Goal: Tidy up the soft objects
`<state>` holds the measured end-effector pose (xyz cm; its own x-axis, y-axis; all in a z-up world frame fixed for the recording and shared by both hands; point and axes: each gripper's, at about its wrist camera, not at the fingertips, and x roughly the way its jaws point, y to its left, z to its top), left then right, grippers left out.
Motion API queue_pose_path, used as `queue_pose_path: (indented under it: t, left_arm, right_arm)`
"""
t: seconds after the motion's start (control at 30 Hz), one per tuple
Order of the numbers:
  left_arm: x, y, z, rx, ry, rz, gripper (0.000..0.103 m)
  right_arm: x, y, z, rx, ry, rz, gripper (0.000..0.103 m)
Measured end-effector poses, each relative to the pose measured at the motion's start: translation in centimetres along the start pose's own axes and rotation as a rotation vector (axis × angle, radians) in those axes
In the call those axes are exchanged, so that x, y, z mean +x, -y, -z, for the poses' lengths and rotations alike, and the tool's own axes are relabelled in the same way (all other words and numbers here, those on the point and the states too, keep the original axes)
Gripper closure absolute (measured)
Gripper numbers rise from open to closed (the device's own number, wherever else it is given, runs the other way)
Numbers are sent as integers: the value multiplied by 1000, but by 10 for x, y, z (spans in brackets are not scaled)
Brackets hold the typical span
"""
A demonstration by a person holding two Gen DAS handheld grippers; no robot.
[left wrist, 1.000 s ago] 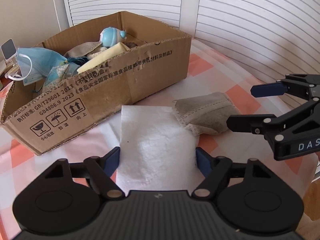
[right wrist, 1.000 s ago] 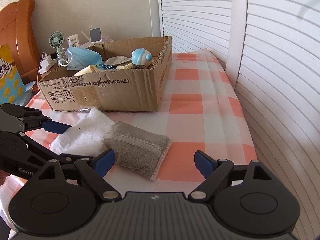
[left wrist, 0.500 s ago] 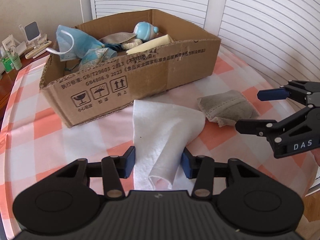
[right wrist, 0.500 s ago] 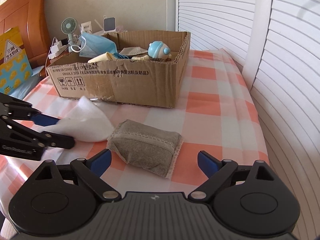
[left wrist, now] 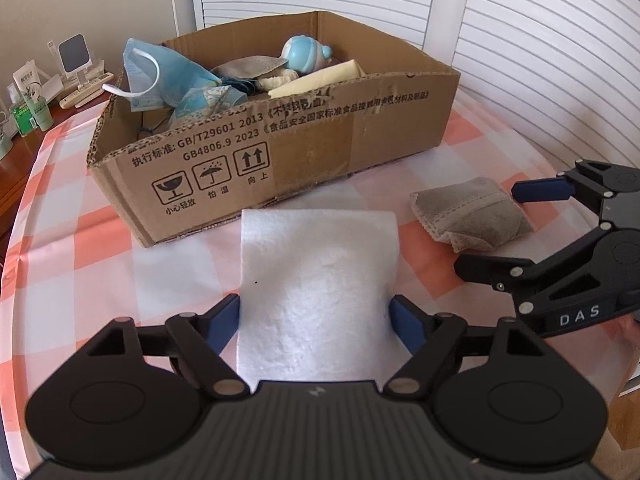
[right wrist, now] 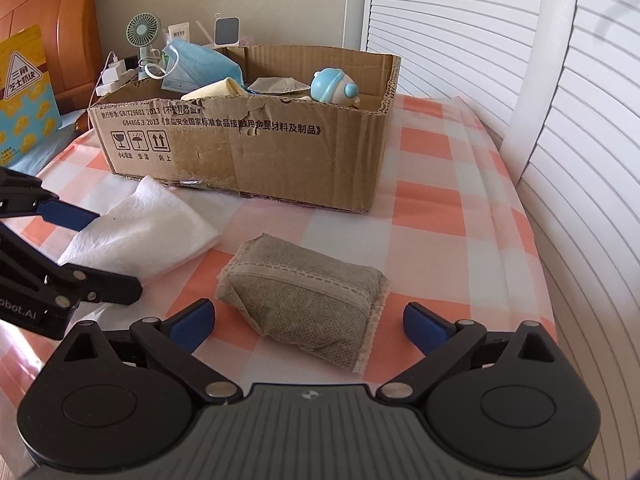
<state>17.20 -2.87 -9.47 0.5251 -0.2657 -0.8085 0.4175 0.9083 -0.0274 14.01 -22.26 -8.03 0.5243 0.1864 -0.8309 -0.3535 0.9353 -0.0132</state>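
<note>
cloth (left wrist: 318, 280) before box (left wrist: 352, 148); pouch (left wrist: 472, 214) right of cloth

- The near edge of the white cloth (left wrist: 316, 296) is being hidden behind the left gripper (left wrist: 316, 322).
- The yellow sign (right wrist: 24, 92) is being cut off at the frame's left edge.

Both tools share 1 build. The left gripper (left wrist: 316, 322) has a matte black ribbed housing with a small pale emblem, 2 round black discs at its corners, and black linkage arms joined by silver pins. Its fingertips (left wrist: 222, 322) carry blue pads. The right gripper (right wrist: 308, 322) looks the same; its side plate reads "DAS" in pale letters, while the left one's shows "obot.AI".
</note>
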Motion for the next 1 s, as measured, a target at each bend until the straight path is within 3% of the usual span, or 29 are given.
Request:
queue_pose_path:
  t: [0.27,0.43,0.63,0.9,1.0]
  left_arm:
    - [7,-1,-9,-32,10,-19,20]
    - [5,-7,-10,-56,18,-25,37]
    - [0,-13,-8,-80,21,-21,46]
    - [-4,-13,-8,-78,29,-23,58]
    - [-8,-13,-9,-69,34,-16,64]
  right_arm:
    - [6,-1,-5,-10,3,12,0]
    - [10,-4,-9,-18,3,4,0]
    - [15,-8,-14,-11,8,10,2]
    - [10,-7,-17,-3,27,43,36]
    - [6,-4,-17,3,27,45,44]
